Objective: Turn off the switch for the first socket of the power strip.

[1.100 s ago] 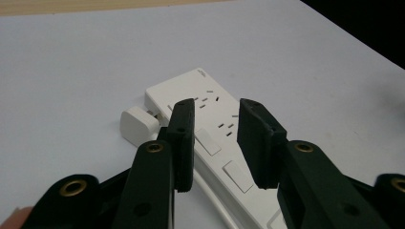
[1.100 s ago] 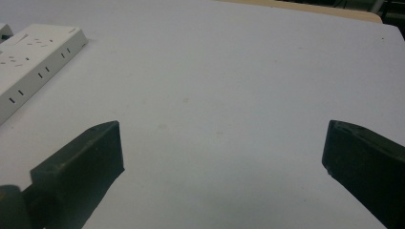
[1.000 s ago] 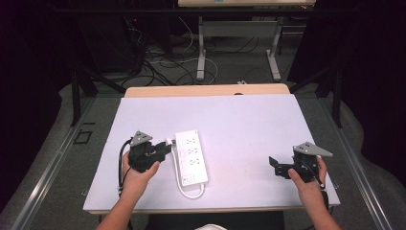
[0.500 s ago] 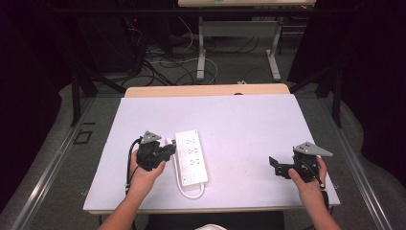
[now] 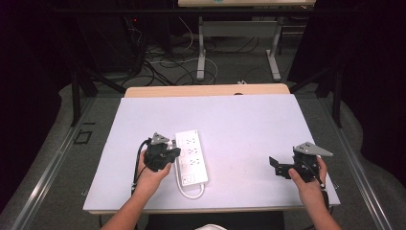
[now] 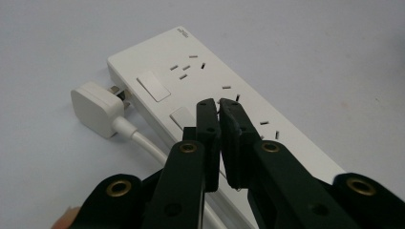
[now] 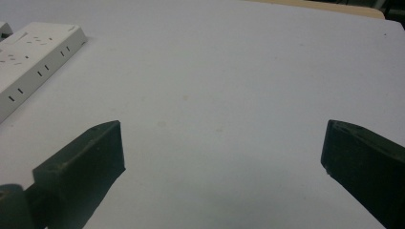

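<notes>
A white rectangular plastic power strip (image 5: 191, 157) is lying on the pale tabletop (image 5: 239, 124), left of centre in the high view. The left tool (image 6: 219, 106) is hovering over its buttons, its jaws having just been closing, now together with nothing between them. At lower right, the right tool (image 5: 274, 165) is gaping wide, empty.

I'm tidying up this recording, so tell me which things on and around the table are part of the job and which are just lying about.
In the job:
- white power strip, with its cord and plug
- left gripper, jaws shut, over the strip's switches
- right gripper, open, waiting over bare table

Lying about:
- cables on the floor
- far desk frame
</notes>
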{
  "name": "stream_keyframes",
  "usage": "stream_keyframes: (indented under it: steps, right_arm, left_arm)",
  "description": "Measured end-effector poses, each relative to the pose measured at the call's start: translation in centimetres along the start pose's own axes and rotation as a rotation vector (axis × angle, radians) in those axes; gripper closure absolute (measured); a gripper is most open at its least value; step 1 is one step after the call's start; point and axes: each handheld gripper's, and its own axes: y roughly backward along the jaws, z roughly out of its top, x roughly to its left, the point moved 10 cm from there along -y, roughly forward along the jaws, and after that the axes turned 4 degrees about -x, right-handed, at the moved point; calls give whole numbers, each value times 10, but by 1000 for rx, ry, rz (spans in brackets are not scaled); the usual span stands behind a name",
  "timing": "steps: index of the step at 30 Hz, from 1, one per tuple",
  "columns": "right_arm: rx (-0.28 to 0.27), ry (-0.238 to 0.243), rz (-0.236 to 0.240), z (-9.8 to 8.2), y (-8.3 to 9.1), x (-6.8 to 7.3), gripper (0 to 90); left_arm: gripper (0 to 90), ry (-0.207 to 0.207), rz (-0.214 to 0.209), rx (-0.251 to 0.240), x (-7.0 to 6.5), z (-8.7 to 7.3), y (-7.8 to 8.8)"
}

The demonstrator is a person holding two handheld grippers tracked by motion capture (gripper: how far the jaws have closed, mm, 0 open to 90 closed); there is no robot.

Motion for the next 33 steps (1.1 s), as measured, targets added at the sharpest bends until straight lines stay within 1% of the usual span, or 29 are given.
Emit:
stream_keyframes:
  steps: [3, 6, 11, 12, 17, 18, 20, 26, 28, 33]
  right_arm:
    - [1, 0, 0, 0, 0, 0, 5]
    - [1, 1, 0, 0, 0, 0, 6]
    - [0, 4, 2, -1, -1, -1, 6]
    - [2, 1, 1, -1, -1, -1, 7]
    - [5, 1, -1, -1, 0, -1, 7]
    - [6, 1, 0, -1, -1, -1, 8]
    - [8, -5, 1, -2, -1, 0, 8]
    - [6, -11, 5, -2, -1, 0, 8]
    - [5, -5, 4, -2, -2, -1, 9]
    - [5, -11, -1, -2, -2, -1, 12]
  left_arm:
    - [877, -7, -4, 13, 0, -3, -2]
    - [880, -5, -5, 23, -1, -5, -4]
    - [884, -13, -5, 32, 0, -8, -7]
    - [885, -6, -4, 35, -1, -9, -8]
    - [889, -15, -6, 53, 0, -13, -11]
    - [890, -11, -9, 51, 0, -13, -12]
    - [891, -19, -5, 59, 0, -14, -13]
    - [893, -18, -6, 77, 0, -18, -18]
    - [894, -25, -4, 83, 1, -19, -19]
    - [894, -33, -1, 96, 1, -22, -22]
